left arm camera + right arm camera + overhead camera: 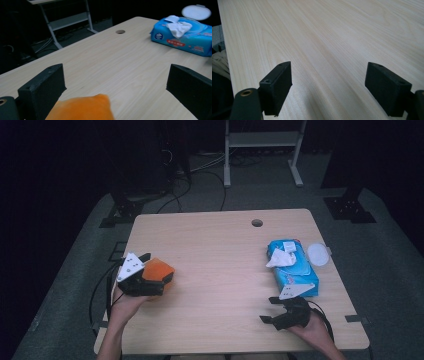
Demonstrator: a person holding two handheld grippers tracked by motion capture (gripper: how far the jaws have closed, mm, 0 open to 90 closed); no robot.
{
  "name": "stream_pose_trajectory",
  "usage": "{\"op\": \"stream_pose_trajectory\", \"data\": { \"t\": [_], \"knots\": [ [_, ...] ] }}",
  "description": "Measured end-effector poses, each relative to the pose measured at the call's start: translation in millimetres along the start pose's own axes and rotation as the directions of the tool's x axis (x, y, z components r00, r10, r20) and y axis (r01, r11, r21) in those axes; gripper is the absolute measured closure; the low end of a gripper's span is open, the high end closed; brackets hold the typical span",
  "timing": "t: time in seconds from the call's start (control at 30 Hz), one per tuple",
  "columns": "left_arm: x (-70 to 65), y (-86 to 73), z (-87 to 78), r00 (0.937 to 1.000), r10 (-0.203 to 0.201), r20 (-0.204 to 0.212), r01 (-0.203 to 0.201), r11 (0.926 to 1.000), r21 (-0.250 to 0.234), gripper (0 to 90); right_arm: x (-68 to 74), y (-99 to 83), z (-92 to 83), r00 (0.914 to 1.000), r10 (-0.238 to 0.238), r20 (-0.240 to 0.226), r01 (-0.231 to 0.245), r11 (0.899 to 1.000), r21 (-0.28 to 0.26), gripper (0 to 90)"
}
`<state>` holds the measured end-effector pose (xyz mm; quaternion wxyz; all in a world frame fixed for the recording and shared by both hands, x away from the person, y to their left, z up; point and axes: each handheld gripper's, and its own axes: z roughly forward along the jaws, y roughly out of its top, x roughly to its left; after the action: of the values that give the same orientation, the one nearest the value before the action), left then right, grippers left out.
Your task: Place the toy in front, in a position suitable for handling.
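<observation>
An orange, soft-looking object (156, 268) lies on the wooden table (220, 250) at the left. My left gripper (162, 271) is open, with its jaws standing wide on either side of it. In the left gripper view the orange object (82, 108) sits low between the jaws and close to the left one, and neither jaw presses on it. My right gripper (269, 310) is near the front right of the table. It is open, and in the right gripper view bare wood lies between its fingers (278, 82).
A blue pack of wet wipes (292, 270) lies at the right with a white wipe (178, 27) pulled out and its round lid (318, 254) flipped open. A cable hole (257, 223) is near the far edge. A white metal frame (262, 142) stands behind the table.
</observation>
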<state>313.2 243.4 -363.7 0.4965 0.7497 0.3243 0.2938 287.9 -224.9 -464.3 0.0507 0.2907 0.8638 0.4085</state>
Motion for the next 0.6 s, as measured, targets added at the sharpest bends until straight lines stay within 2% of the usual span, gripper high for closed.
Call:
{"op": "stream_pose_trajectory", "data": {
  "t": [0.13, 0.23, 0.47, 0.6],
  "knots": [
    [15.4, -6.1, -6.4, 0.9989, -0.028, -0.037, 0.028, 0.9996, 0.002, 1.2, 0.8, 0.5, 0.3, 1.0000, -0.002, -0.001, 0.002, 1.000, 0.002, 20.5],
    [25.2, -13.5, -8.7, 0.9977, -0.049, -0.047, 0.049, 0.9988, 0.006, 1.2, 1.4, 0.5, 0.5, 1.0000, -0.006, 0.000, 0.006, 1.000, 0.005, 20.5],
    [38.2, -34.0, -2.4, 0.9947, -0.074, -0.071, 0.077, 0.9962, 0.040, 3.9, 2.5, 0.7, 1.2, 0.9999, -0.015, 0.004, 0.015, 1.000, 0.011, 20.5],
    [44.5, -43.7, -0.2, 0.9910, -0.110, -0.077, 0.113, 0.9924, 0.047, 4.5, 3.0, 0.5, 1.2, 0.9998, -0.019, 0.002, 0.019, 1.000, 0.015, 20.5]
  ]
}}
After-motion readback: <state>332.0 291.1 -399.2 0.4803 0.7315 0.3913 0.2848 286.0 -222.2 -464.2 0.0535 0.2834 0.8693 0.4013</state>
